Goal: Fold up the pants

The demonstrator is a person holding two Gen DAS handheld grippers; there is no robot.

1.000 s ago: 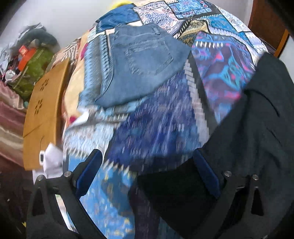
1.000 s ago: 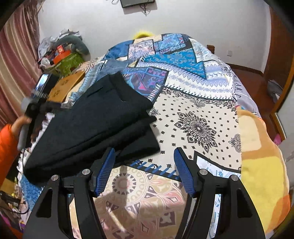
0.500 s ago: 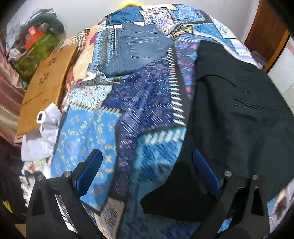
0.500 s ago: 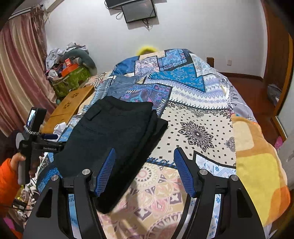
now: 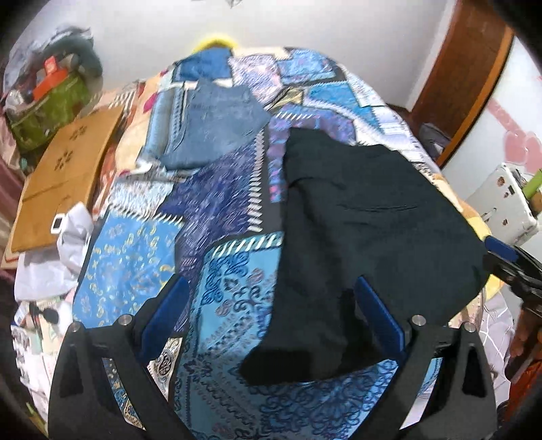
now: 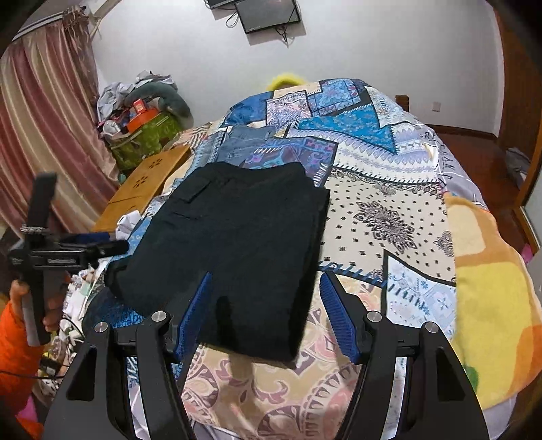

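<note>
One folded black pants (image 6: 237, 243) and one blue jeans (image 5: 216, 125) lie on the bed (image 6: 389, 216); both claws, left gripper (image 5: 271, 314) and right gripper (image 6: 267, 311), gape wide, holding nothing.

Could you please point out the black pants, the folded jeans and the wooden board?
black pants (image 6: 244, 237): right wrist view, middle of the top layer.
folded jeans (image 5: 220, 122): left wrist view, centre.
wooden board (image 5: 64, 169): left wrist view, top face.

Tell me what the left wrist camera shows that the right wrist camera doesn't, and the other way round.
Only the left wrist view shows the white sewing machine past the bed's right edge. Only the right wrist view shows the wall screen, the pink curtain and the yellow blanket. Both show the folded black pants on the patterned bedspread, the folded jeans and the wooden board.
</note>
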